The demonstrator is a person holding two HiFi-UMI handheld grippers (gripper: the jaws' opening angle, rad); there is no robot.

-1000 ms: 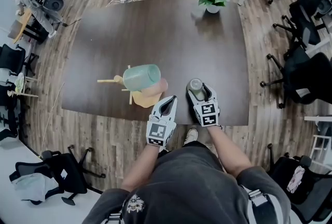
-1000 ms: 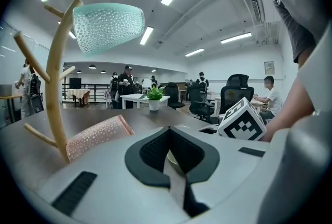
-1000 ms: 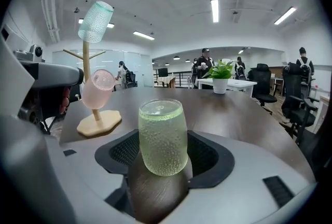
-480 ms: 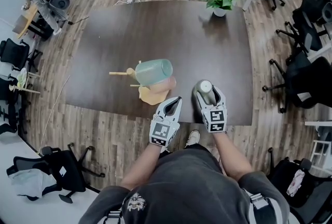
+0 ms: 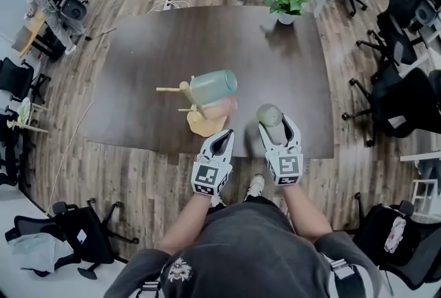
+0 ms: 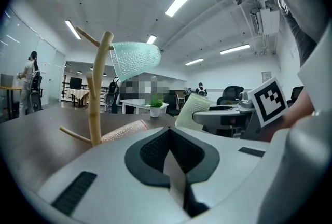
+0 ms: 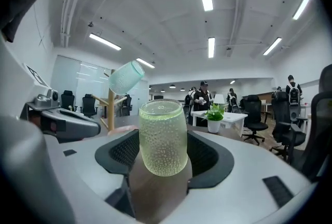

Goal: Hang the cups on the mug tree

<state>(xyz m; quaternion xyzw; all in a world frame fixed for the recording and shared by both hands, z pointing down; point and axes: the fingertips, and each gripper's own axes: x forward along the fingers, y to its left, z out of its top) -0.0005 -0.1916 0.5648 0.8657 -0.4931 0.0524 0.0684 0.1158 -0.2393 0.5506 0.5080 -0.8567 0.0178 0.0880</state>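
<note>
On the dark table (image 5: pixel 172 41), the mug tree's (image 5: pixel 180 90) trunk is mostly hidden by cups in the head view; the left gripper view shows it upright. The left gripper (image 5: pixel 222 138), just before the tree, has its jaws pressed together with nothing between them. The right gripper (image 5: pixel 275 123), right of the tree, clamps the green cup (image 7: pixel 162 137). There are three cups: the teal cup (image 5: pixel 213 85) sits on an upper peg, and the pink cup (image 5: pixel 219 108) is low and half covered.

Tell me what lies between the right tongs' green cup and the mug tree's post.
A pink cup low on the mug tree, then bare tabletop before the green cup; the head view shows this.
</note>
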